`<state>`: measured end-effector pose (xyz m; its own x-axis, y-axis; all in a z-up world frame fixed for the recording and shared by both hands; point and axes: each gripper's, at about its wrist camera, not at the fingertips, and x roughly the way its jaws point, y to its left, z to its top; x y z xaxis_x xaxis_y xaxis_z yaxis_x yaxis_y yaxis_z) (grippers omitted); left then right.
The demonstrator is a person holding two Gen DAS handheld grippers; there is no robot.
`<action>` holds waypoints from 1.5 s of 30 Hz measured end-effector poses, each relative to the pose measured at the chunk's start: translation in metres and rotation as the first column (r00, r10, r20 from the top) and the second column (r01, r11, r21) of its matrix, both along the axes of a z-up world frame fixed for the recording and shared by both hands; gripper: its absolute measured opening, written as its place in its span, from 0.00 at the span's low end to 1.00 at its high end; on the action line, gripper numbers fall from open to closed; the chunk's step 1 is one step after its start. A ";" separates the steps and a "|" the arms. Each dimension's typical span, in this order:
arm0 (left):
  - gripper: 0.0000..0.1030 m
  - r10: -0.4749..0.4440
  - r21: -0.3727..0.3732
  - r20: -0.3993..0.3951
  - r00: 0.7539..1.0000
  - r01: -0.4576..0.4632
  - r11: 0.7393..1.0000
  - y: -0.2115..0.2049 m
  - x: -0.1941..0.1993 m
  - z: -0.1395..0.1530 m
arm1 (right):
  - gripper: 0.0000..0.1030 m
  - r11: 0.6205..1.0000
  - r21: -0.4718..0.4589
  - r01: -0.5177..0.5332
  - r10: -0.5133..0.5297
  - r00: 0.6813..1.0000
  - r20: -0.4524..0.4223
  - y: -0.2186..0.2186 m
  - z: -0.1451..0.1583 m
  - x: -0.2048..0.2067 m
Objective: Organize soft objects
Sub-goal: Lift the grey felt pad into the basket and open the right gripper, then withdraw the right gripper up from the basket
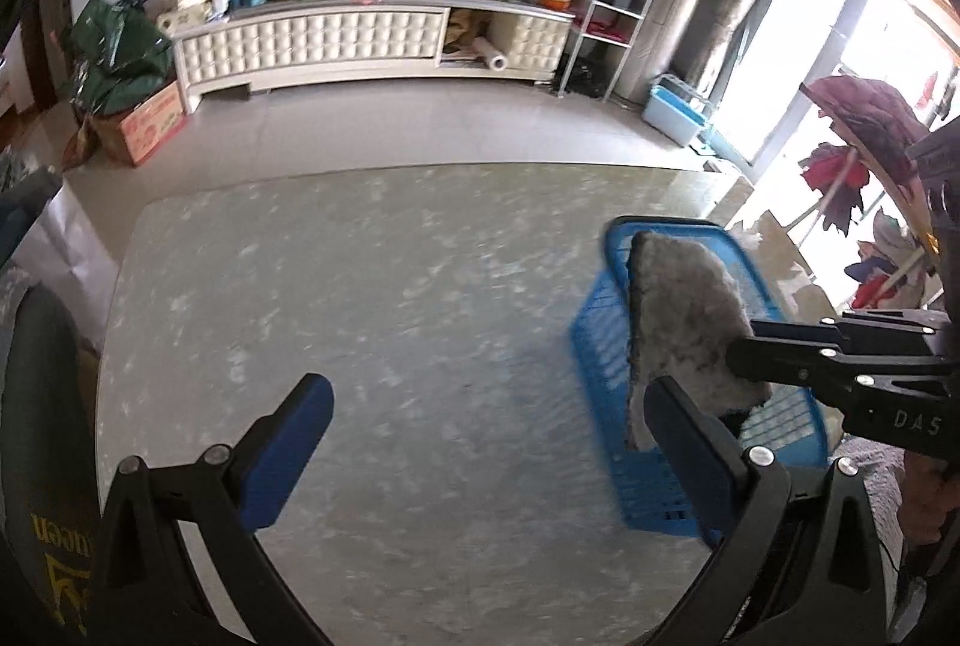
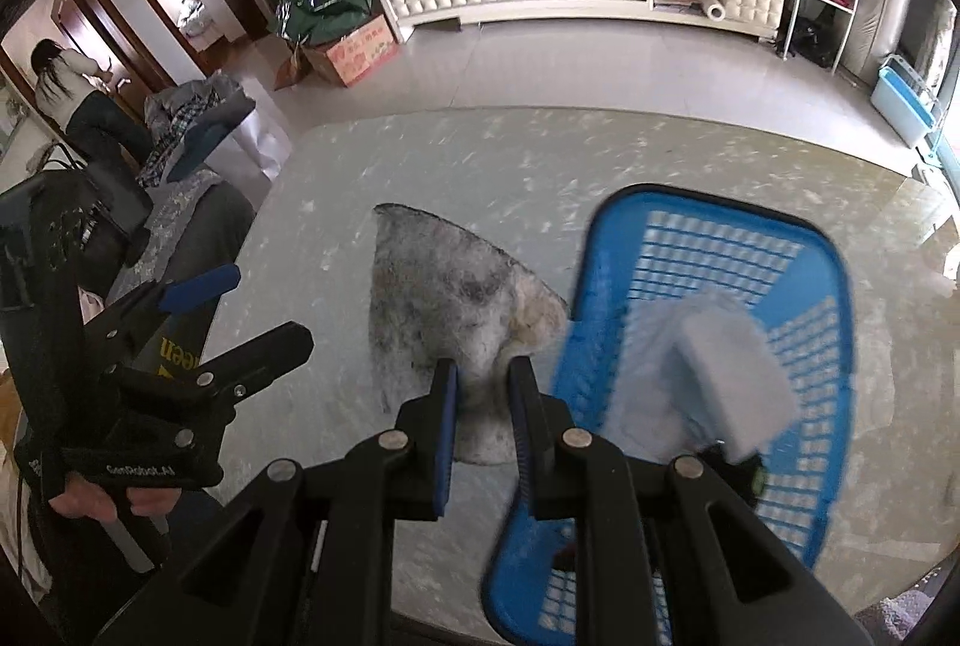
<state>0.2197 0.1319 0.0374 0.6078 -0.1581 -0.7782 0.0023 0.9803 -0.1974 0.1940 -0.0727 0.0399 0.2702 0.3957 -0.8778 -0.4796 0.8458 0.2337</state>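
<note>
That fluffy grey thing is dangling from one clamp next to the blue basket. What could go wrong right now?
The right gripper pinches only one edge of the grey fleecy pad, so the pad could slip out and land on the marble table rather than in the blue basket. The basket looks light, so the hanging pad could catch its rim and tip or push it. A pale blue item already inside might make the pad sit unevenly.

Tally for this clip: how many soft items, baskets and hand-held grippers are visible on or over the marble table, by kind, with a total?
Grey fleecy pad, held by the right hand-held gripper: 1
Pale blue soft item in the basket: 1
Blue basket: 1
Hand-held grippers, counting the left hand-held gripper: 2
Total: 5
</note>
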 end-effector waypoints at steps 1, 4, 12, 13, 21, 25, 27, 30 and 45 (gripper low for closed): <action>1.00 -0.013 0.004 0.005 1.000 0.013 1.000 -0.007 0.001 0.003 | 0.16 1.000 0.003 0.004 -0.004 1.000 0.006 -0.002 0.002 -0.001; 1.00 -0.041 0.012 0.011 0.999 0.041 0.999 -0.026 0.004 0.009 | 0.16 1.000 0.011 0.025 -0.025 0.999 0.022 -0.015 0.006 -0.001; 1.00 -0.098 0.034 -0.015 0.995 0.099 0.995 -0.061 0.020 0.001 | 0.16 0.994 0.018 0.105 -0.105 0.994 0.011 -0.049 -0.005 0.009; 1.00 -0.103 0.036 -0.023 0.994 0.104 0.994 -0.065 0.023 -0.002 | 0.16 0.994 0.015 0.112 -0.112 0.994 0.007 -0.052 -0.007 0.010; 1.00 -0.117 0.036 -0.075 0.990 0.120 0.992 -0.077 0.041 -0.027 | 0.17 0.982 -0.053 0.181 -0.184 0.982 -0.052 -0.073 -0.042 0.038; 1.00 -0.121 0.034 -0.097 0.988 0.125 0.992 -0.080 0.047 -0.039 | 0.18 0.976 -0.086 0.199 -0.206 0.975 -0.086 -0.072 -0.060 0.052; 1.00 -0.123 0.033 -0.103 0.987 0.127 0.991 -0.079 0.047 -0.041 | 0.19 0.975 -0.102 0.198 -0.208 0.973 -0.102 -0.067 -0.068 0.056; 1.00 -0.125 0.030 -0.108 0.986 0.129 0.991 -0.080 0.048 -0.044 | 0.25 0.973 -0.117 0.199 -0.212 0.971 -0.113 -0.063 -0.073 0.061; 1.00 -0.125 0.025 -0.030 0.992 0.125 0.992 -0.084 0.009 -0.024 | 0.70 0.968 -0.140 0.208 -0.215 0.976 -0.037 -0.072 -0.064 0.043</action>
